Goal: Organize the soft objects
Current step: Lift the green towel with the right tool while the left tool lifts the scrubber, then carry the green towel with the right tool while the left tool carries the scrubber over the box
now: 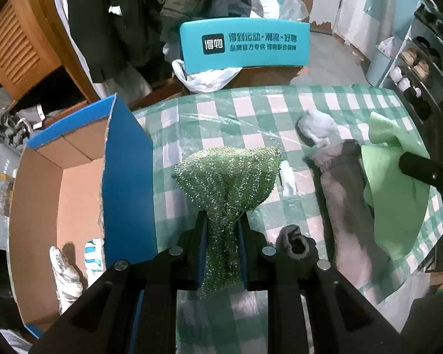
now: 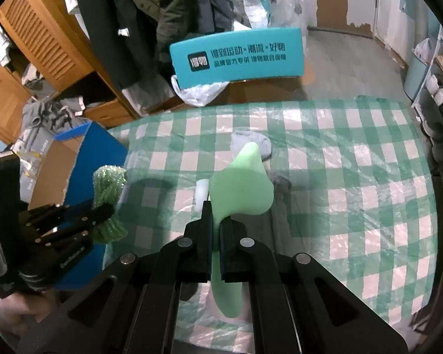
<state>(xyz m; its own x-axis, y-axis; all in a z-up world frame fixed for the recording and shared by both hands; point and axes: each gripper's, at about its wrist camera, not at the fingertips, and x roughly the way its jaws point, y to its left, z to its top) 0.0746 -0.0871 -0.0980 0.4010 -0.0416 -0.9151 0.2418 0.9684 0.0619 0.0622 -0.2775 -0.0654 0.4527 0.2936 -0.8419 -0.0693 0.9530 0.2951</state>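
Your left hand-held gripper is clenched on the sparkly green cloth, lifted above the checked counter beside the blue cardboard box. Your right hand-held gripper grasps the light green cloth, also raised.

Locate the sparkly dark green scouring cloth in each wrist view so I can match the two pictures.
Left wrist view: the sparkly dark green scouring cloth hangs at centre, pinched in the left hand-held gripper.
Right wrist view: it is at the left edge, beside the blue-sided cardboard box.
Shared landmark: the teal printed box beyond the checked table.
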